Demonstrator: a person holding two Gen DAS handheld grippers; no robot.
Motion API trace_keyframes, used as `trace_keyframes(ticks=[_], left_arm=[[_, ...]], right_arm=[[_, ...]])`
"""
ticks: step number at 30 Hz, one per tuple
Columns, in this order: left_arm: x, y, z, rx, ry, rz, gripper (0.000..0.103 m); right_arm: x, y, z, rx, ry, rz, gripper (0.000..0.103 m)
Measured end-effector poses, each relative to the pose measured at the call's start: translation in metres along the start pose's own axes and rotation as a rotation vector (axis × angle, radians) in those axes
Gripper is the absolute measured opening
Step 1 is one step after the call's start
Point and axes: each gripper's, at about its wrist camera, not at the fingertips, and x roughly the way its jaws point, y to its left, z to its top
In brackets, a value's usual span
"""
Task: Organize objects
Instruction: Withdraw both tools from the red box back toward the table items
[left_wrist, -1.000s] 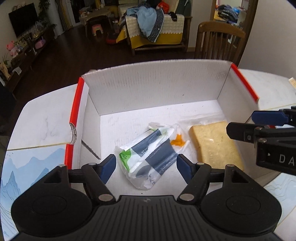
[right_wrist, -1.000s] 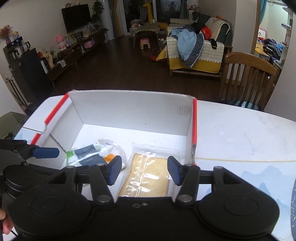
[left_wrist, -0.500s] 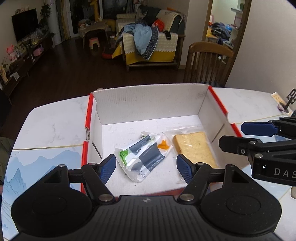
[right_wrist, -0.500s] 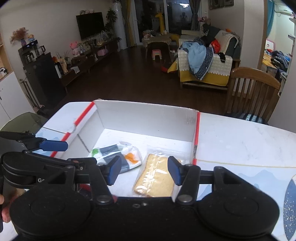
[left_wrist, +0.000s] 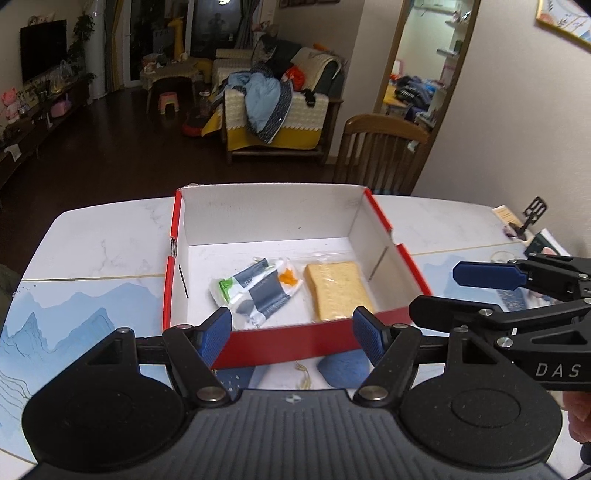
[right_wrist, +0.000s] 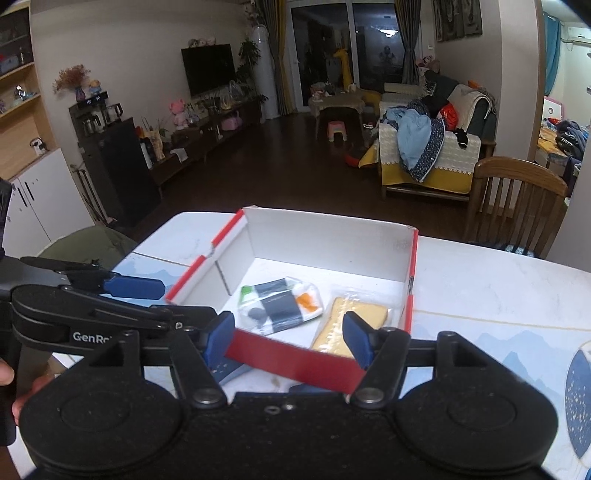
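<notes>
Red-sided box (left_wrist: 295, 341) with a white inside sits open on the marble tabletop (left_wrist: 107, 236), and it is the landmark for everything else. Two things lie on the box's floor, toward its near wall: a clear bag of small packets (left_wrist: 255, 291) with grey, green and orange print, and just beside it, nearer the box's right wall, a clear-wrapped slice of yellow bread (left_wrist: 338, 290). The two wrappers are close together; whether they touch I cannot tell. Neither item is under or between any pads.

Left claw (left_wrist: 291, 338) hangs in front of the box's near red wall, its blue pads standing wide apart with nothing between them but the view of that wall. Right claw (right_wrist: 286, 341) hangs at the same near wall, toward the box's right corner, also spread wide and empty; its jaws have just been opening, and no item is between them. From the right wrist view the bread (right_wrist: 351, 325) shows just past the right claw's right pad, and the bag of packets (right_wrist: 280, 302) lies further in, left of it.

Each claw shows at the edge of the other's view, the two side by side before the box. A blue-printed mat (left_wrist: 74, 317) covers the tabletop to the left of the box and in front of it. A wooden chair (left_wrist: 380, 151) stands beyond the box's far right corner, at the tabletop's far edge
</notes>
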Motion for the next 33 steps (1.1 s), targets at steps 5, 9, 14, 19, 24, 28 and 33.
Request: trace_keyframes(ticks=[5,9,14,19,24,28,33], left_arm=[[-0.025,0.0,-0.016,0.005,-0.037,-0.031,0.08],[-0.043,0.001,-0.03,0.008,-0.063,-0.044,0.08],[-0.061,0.006,-0.047,0.002,-0.085,-0.058,0.08],[-0.076,0.006,-0.064,0.001,-0.094,-0.078,0.083],[-0.086,0.006,-0.082,-0.014,-0.099,-0.1,0.087],[-0.09,0.008,-0.097,-0.019,-0.098,-0.088,0.094],[-0.094,0.016,-0.119,-0.046,-0.094,-0.073,0.103]], right_arm=[[-0.019,0.01,-0.01,0.009,-0.031,0.016,0.073],[-0.032,0.017,-0.021,0.014,-0.049,0.019,0.078],[-0.046,0.028,-0.039,0.014,-0.058,0.015,0.086],[-0.056,0.037,-0.051,0.025,-0.069,0.011,0.098],[-0.063,0.045,-0.065,0.035,-0.078,0.002,0.102],[-0.067,0.05,-0.077,0.053,-0.079,-0.005,0.102],[-0.067,0.055,-0.094,0.075,-0.067,-0.013,0.102]])
